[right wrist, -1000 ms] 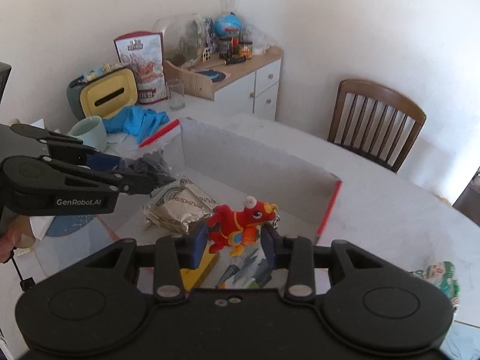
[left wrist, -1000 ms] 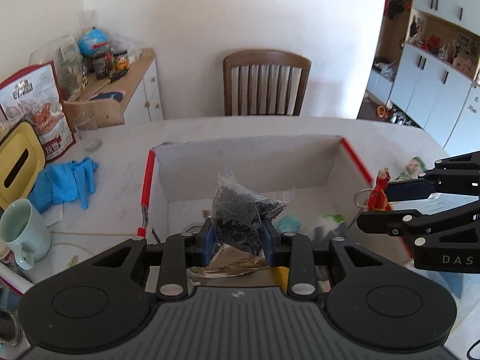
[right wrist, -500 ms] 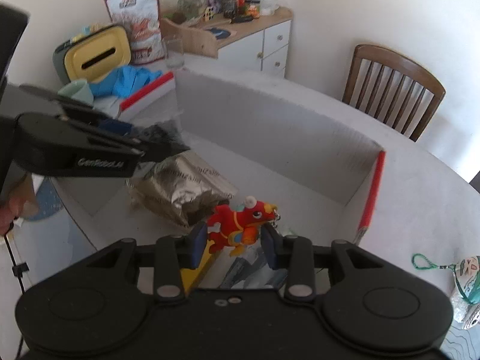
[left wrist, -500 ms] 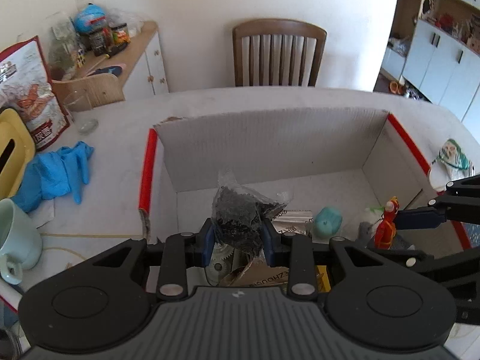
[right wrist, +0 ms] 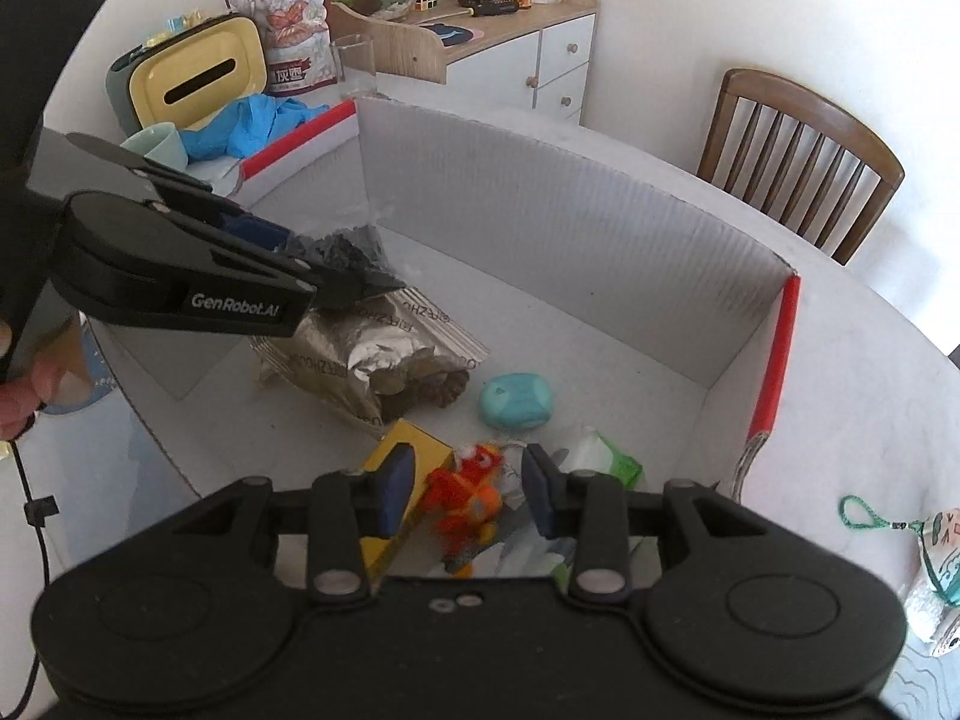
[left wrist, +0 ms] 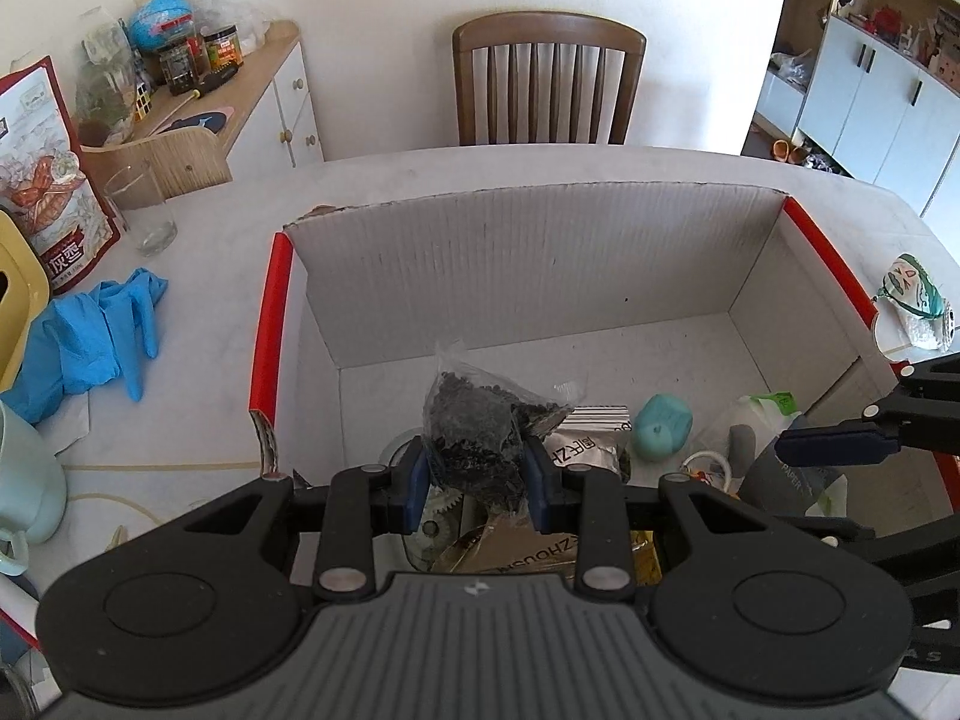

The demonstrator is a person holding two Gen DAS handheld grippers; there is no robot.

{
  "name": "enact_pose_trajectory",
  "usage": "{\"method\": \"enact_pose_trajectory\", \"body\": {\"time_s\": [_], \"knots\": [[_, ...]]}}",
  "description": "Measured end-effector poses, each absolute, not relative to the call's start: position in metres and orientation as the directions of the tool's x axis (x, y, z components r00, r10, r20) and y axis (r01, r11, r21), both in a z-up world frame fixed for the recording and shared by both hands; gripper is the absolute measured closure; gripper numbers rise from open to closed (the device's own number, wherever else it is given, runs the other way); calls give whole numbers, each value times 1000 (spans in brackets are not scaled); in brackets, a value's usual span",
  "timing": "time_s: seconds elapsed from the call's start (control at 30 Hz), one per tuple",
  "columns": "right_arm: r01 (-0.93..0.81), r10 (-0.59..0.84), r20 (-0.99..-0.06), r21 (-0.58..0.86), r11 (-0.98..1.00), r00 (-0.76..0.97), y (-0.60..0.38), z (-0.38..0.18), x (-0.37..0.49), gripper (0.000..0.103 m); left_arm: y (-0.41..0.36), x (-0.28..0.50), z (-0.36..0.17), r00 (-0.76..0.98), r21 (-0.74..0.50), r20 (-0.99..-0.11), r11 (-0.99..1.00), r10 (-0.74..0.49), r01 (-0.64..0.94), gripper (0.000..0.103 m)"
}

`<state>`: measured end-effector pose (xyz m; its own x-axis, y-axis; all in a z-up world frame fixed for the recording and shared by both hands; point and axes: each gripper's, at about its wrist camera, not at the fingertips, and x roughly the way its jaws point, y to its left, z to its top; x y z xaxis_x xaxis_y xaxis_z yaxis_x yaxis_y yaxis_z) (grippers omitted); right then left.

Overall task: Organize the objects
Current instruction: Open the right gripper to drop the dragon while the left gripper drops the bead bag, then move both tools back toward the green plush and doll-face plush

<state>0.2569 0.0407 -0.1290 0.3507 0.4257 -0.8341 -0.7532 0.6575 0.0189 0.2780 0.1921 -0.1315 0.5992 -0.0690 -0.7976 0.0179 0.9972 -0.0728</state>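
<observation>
Jaws on your left gripper [left wrist: 477, 474] pinch the clear bag of dark bits [left wrist: 480, 426] above the cardboard box [left wrist: 540, 252]. Your right gripper [right wrist: 467, 489] gapes wide, the red toy [right wrist: 465, 495] loose between its jaws, lying among the box's clutter beside a teal case [right wrist: 516, 401] on the white surface [left wrist: 198, 360].

The box [left wrist: 528, 252] sits mid-table [left wrist: 198, 354], with the chair [left wrist: 549, 84] behind it at twelve o'clock. Outside its wall at nine o'clock lie the gloves [left wrist: 90, 336]; the glass [left wrist: 141, 210] and cabinet [left wrist: 240, 96] stand at ten. In the box, the foil pouch [right wrist: 384, 354] lies at its nine o'clock, the soap-shaped lump [right wrist: 516, 401] centrally, and the toy [right wrist: 465, 498] at six. A charm [left wrist: 912, 303] lies outside at three.
</observation>
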Motion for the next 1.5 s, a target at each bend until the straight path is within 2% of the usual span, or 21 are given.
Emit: {"method": "enact_pose_trajectory", "body": {"time_s": [0.17, 0.3, 0.77, 0.9, 1.03, 1.2, 1.3, 1.5], "knots": [[-745, 446, -824, 44, 665, 349, 35, -122, 256, 62, 191, 275, -129, 600, -62, -798, 998, -56, 10, 70], [-733, 461, -812, 62, 677, 358, 27, -115, 254, 58, 192, 270, -126, 609, -63, -792, 998, -46, -7, 42], [-708, 535, -750, 129, 695, 389, -11, -81, 238, 52, 171, 233, -86, 670, -55, -741, 998, -40, -1, 41], [-701, 557, -719, 137, 700, 415, -27, -66, 230, 43, 158, 221, -67, 689, -63, -723, 998, -52, 10, 41], [-701, 585, -689, 154, 696, 429, -43, -51, 225, 40, 143, 208, -49, 710, -73, -702, 997, -65, 19, 40], [-695, 610, -654, 175, 697, 447, -65, -35, 219, 37, 122, 196, -29, 724, -83, -685, 996, -77, 28, 32], [-694, 621, -633, 176, 698, 464, -80, -26, 216, 25, 108, 191, -19, 735, -85, -672, 995, -88, 42, 28], [-690, 643, -583, 184, 700, 497, -116, -10, 214, 19, 76, 185, 1, 763, -75, -640, 995, -94, 60, 20]]}}
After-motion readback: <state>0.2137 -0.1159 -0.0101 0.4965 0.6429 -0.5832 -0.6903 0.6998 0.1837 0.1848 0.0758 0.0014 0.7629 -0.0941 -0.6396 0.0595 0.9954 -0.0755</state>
